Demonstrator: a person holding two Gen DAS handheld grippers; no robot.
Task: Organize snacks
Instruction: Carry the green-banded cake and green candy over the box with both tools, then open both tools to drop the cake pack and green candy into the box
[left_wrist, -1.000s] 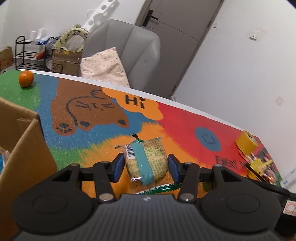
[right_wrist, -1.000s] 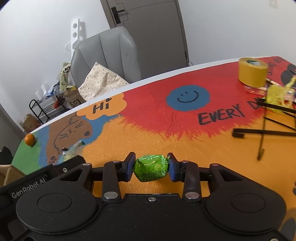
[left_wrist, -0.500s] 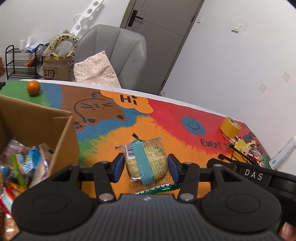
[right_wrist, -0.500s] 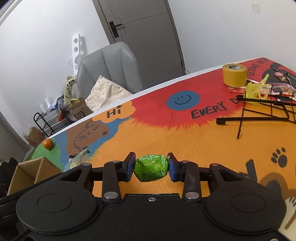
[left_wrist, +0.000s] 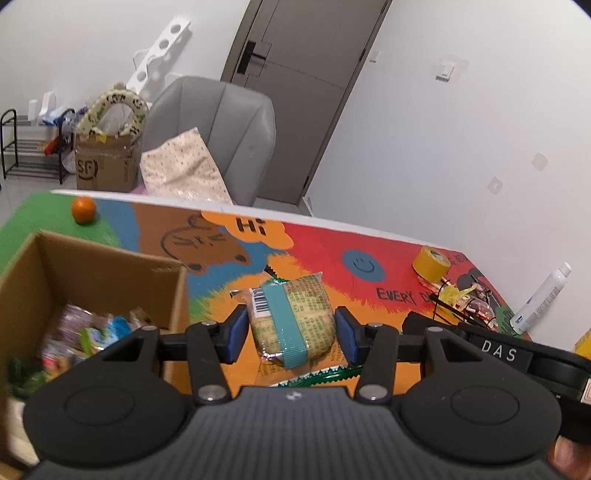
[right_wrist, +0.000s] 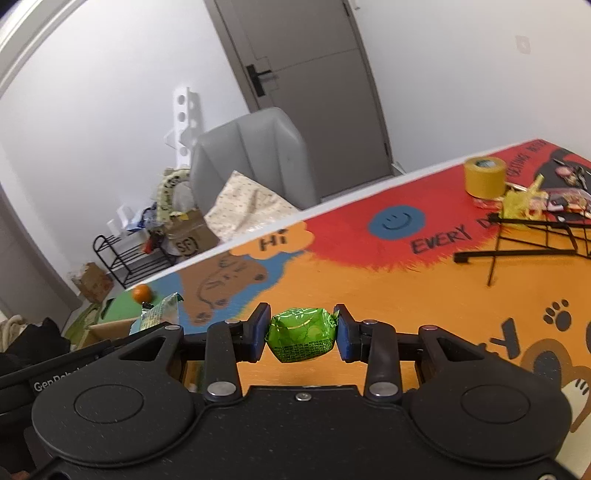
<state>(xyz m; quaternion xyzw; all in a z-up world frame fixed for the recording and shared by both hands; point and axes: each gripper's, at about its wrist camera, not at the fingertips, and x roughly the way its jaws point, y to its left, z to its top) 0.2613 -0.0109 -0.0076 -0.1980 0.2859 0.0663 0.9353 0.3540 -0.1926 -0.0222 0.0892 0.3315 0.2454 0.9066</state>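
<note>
My left gripper (left_wrist: 291, 332) is shut on a beige snack packet with a teal band (left_wrist: 291, 317) and holds it above the colourful table mat, just right of an open cardboard box (left_wrist: 92, 266) with several wrapped snacks inside. My right gripper (right_wrist: 300, 334) is shut on a small green wrapped candy (right_wrist: 301, 334) and holds it above the orange part of the mat. In the right wrist view the left gripper's packet (right_wrist: 162, 314) and the box's edge (right_wrist: 110, 326) show at the lower left.
An orange fruit (left_wrist: 84, 209) lies on the green corner of the mat. A yellow tape roll (left_wrist: 431, 263), a black wire rack (right_wrist: 517, 240) and small wrappers sit at the right end. A white bottle (left_wrist: 543, 295) leans by the wall. A grey chair (left_wrist: 221, 133) stands behind the table.
Both grippers have risen and drawn back, each keeping its snack. The left one has moved left toward the box, whose inside now shows.
</note>
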